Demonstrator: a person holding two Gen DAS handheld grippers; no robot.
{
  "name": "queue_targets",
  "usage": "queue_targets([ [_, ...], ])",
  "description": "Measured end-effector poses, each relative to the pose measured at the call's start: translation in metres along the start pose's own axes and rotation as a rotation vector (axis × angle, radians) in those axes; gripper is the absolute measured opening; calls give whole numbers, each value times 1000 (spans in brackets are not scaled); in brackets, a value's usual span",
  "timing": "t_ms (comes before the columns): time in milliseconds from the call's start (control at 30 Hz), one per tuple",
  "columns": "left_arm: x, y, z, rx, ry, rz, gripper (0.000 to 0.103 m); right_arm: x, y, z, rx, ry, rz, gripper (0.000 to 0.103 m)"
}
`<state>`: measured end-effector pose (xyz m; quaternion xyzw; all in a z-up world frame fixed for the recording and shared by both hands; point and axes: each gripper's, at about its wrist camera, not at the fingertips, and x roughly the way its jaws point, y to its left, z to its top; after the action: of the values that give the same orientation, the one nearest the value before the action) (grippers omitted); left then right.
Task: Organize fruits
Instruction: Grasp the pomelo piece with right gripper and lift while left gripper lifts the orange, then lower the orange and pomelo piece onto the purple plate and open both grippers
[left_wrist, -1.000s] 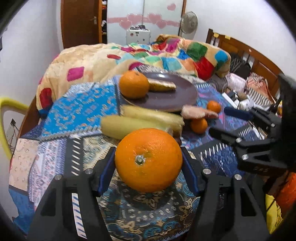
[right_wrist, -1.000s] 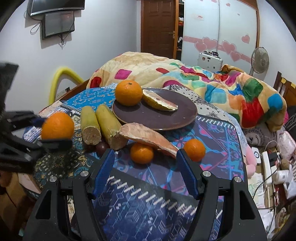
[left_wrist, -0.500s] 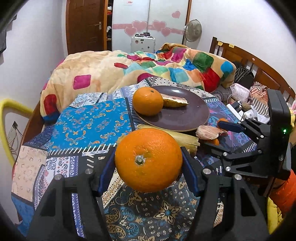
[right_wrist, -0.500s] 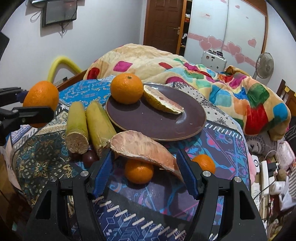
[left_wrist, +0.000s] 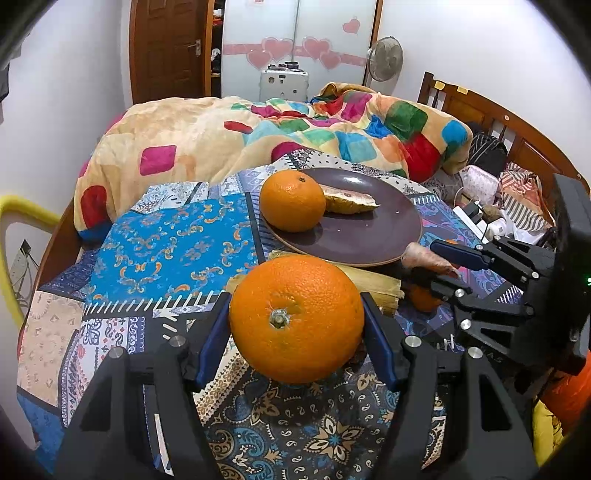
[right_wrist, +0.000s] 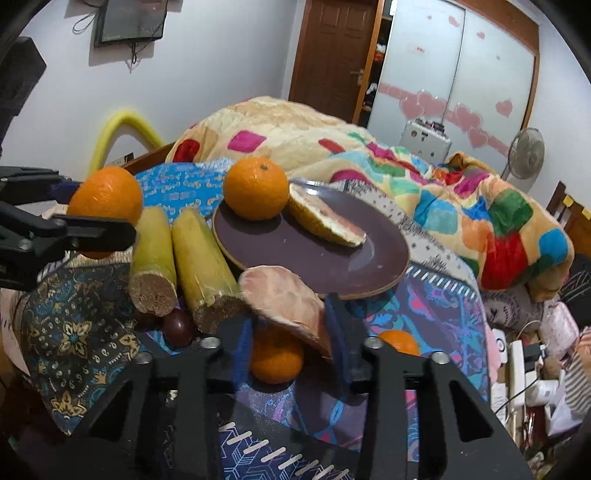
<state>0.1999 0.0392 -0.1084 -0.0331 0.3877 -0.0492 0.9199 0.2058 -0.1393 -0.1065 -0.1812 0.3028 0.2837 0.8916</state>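
Observation:
My left gripper (left_wrist: 295, 325) is shut on a large orange (left_wrist: 296, 318) and holds it above the patterned cloth; the orange also shows in the right wrist view (right_wrist: 105, 201). A brown plate (right_wrist: 332, 266) holds another orange (right_wrist: 256, 188) and a pomelo wedge (right_wrist: 325, 221). My right gripper (right_wrist: 291, 339) has its fingers closing around a pink pomelo peel slice (right_wrist: 288, 306) at the plate's near rim, above a small tangerine (right_wrist: 275, 358). It also shows in the left wrist view (left_wrist: 448, 267).
Two yellow-green sugarcane pieces (right_wrist: 177, 258) lie left of the plate, with a dark plum (right_wrist: 178, 326) in front. Another tangerine (right_wrist: 399, 341) lies right. A colourful quilt (left_wrist: 295, 133) is heaped behind. Clutter and a power strip (right_wrist: 517, 362) lie at the right.
My right gripper moved forward and its fingers narrowed around the pomelo peel slice. My left gripper lifted the large orange and carried it closer to the plate.

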Motion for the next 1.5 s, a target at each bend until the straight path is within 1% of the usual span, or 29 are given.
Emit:
queue_targets([
  [100, -4, -3, 3, 4, -8, -4, 66, -4, -7, 4, 35, -6, 28, 25],
  [200, -10, -8, 5, 13, -20, -6, 66, -11, -11, 7, 42, -22, 11, 20],
  [300, -17, -12, 8, 22, -31, -6, 66, -20, -19, 10, 83, -31, 42, 17],
  [367, -20, -14, 10, 26, -36, -6, 66, -26, -23, 12, 101, -39, 46, 16],
  [500, -26, -19, 17, 28, -43, -13, 66, -38, -32, 13, 135, -53, 51, 15],
  [600, -28, -24, 24, 37, -49, -4, 66, -47, -36, 15, 152, -71, 50, 15],
  [733, -25, -27, 35, 37, -53, -8, 66, -53, -43, 19, 169, -84, 57, 15],
  [933, -5, -33, 50, 50, -19, -25, 66, -54, -57, 30, 190, -106, 48, 15],
  [1067, 15, -39, 57, 60, 15, -39, 66, -45, -67, 39, 218, -109, 60, 15],
  [1167, 30, -43, 59, 79, 39, -33, 66, -38, -72, 43, 227, -107, 62, 15],
  [1333, 55, -47, 63, 101, 83, -32, 66, -19, -77, 50, 240, -84, 83, 15],
  [1500, 72, -50, 68, 124, 106, -29, 66, 7, -81, 56, 247, -45, 105, 15],
])
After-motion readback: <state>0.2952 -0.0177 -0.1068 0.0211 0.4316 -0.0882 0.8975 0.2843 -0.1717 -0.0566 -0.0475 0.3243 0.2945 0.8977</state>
